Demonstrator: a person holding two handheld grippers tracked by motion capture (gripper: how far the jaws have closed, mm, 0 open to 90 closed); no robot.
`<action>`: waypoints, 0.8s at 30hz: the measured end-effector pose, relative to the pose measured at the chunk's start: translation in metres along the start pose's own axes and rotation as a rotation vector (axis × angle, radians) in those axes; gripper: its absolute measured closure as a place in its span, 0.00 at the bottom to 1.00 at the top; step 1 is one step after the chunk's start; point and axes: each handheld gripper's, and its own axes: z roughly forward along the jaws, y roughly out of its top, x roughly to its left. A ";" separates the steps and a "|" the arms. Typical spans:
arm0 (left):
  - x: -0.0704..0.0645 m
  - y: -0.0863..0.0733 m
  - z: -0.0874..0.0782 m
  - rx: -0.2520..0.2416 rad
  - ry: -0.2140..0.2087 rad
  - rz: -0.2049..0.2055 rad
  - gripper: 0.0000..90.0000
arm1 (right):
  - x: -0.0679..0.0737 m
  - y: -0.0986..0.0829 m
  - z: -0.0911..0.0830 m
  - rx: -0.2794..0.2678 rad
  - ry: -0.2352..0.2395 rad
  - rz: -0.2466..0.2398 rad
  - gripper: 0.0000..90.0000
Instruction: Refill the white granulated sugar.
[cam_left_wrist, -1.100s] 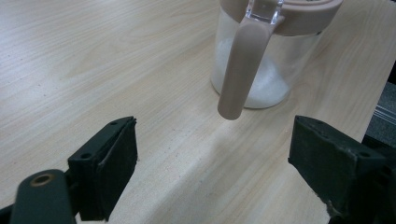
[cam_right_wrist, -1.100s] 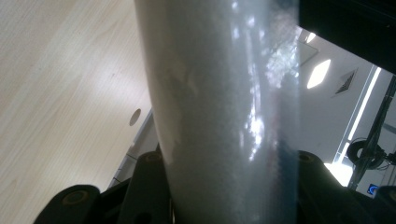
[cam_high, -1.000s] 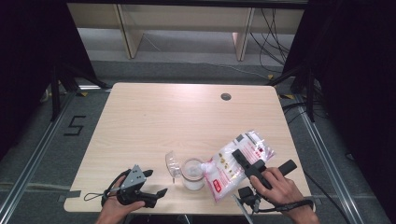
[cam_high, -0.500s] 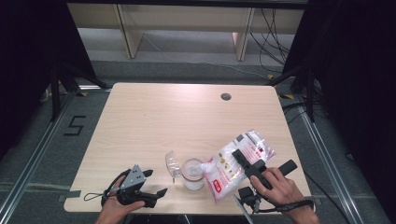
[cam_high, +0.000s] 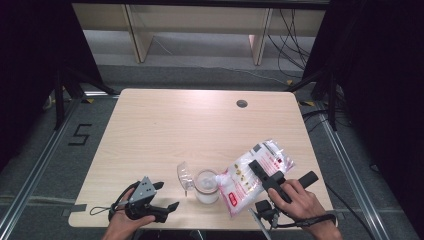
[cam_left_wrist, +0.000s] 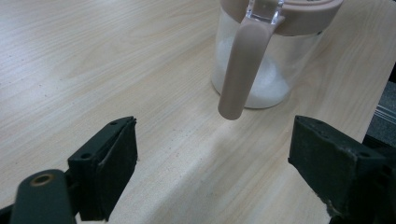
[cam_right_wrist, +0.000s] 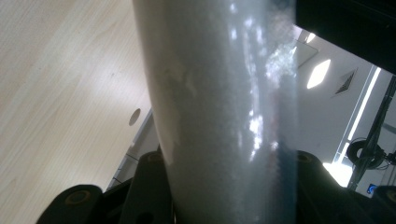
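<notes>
My right claw (cam_high: 261, 172) is clamped on a clear plastic bag (cam_high: 250, 175) of white grains with a red and white label, and I hold it tilted so that its lower corner dips toward the mouth of the jar (cam_high: 206, 186). In the right gripper view the bag (cam_right_wrist: 219, 112) runs up between my jaws as a pale, glossy band, pinched on both sides, with the light wood of the counter (cam_right_wrist: 60, 93) off to one side. The jar stands upright near the front edge of the counter (cam_high: 200, 125), a little right of its middle, clear-walled, with a layer of white grains in the bottom. Its hinged clear lid (cam_high: 184, 175) stands open just to the left of the mouth. In the left gripper view the jar (cam_left_wrist: 266, 60) shows a beige rim and a beige latch strap (cam_left_wrist: 240, 70) hanging down its front, its lower end free of the wood. My left claw (cam_high: 165, 197) rests low at the front left of the counter, well apart from the jar, its jaws spread wide with nothing between them but bare wood. A small dark round hole (cam_high: 242, 103) sits far back in the counter.
</notes>
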 end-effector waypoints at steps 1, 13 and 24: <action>0.000 0.000 0.000 0.000 -0.001 0.000 0.17 | 0.000 0.000 0.000 0.001 0.000 0.003 0.74; -0.001 0.000 0.000 -0.009 -0.006 -0.014 0.17 | 0.000 0.000 0.001 -0.005 0.004 -0.011 0.75; 0.000 0.000 0.000 -0.001 -0.001 0.000 0.17 | 0.001 0.001 0.002 -0.013 0.005 -0.011 0.75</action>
